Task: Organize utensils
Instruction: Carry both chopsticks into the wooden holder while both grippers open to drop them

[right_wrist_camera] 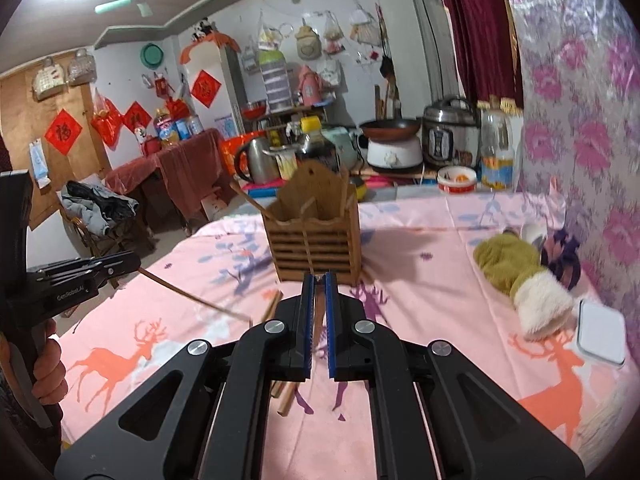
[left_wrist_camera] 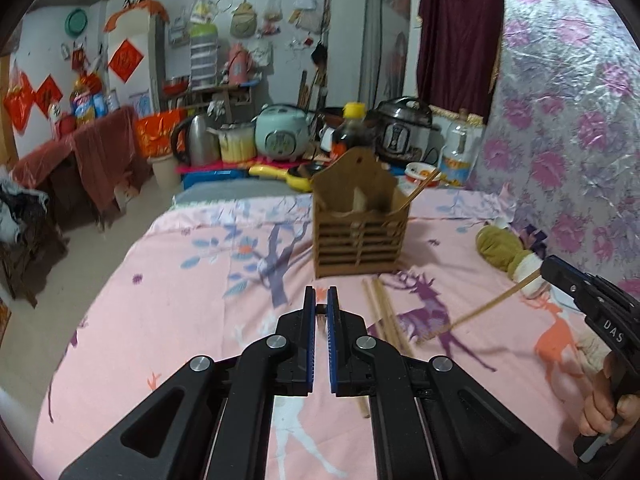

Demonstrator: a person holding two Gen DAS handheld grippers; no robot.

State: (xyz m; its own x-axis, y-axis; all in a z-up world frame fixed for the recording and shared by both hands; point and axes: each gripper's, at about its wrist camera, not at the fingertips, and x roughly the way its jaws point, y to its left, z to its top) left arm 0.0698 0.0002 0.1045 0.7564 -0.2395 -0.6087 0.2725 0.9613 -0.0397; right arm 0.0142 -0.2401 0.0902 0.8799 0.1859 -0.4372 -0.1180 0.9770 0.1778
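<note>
Chopstick in right gripper: the right gripper (right_wrist_camera: 319, 280) is clenched on 1 wooden chopstick (left_wrist_camera: 476, 312); in the left wrist view the stick slants down from the jaw tips toward the bedsheet, its far end just above or on the fabric, I cannot tell which.
Chopstick in left gripper: the left gripper (left_wrist_camera: 321, 294) is also clenched, gripping 1 chopstick (right_wrist_camera: 192, 298); the right wrist view shows it running from the jaw tips down and outward over the sheet.
Loose chopsticks: a small bundle of chopsticks (left_wrist_camera: 384, 316) lies flat on the sheet just in front of the holder, partly hidden under the left gripper's fingers.
Utensil holder: a slatted wooden utensil holder (left_wrist_camera: 360, 236) stands upright on the bed, with a tall back panel and compartments; 1 chopstick (left_wrist_camera: 422, 190) leans out of its right-hand compartment in the left wrist view.
Surface: a pink bedsheet (left_wrist_camera: 168, 300) printed with deer and trees.
Nearby on the bed: an olive and white stuffed toy (right_wrist_camera: 520, 276) lies well apart from the holder, near the flowered wall covering; a white flat container (right_wrist_camera: 602, 332) sits just beside the toy.
Hands: a person's hand (right_wrist_camera: 48, 364) wraps the left gripper's handle; fingers of the other hand (left_wrist_camera: 608, 408) hold the right gripper's handle.
Background: a soy sauce bottle (left_wrist_camera: 352, 130), a mint rice cooker (left_wrist_camera: 282, 132) and a steel pressure cooker (left_wrist_camera: 404, 128) stand on a counter beyond the bed.
</note>
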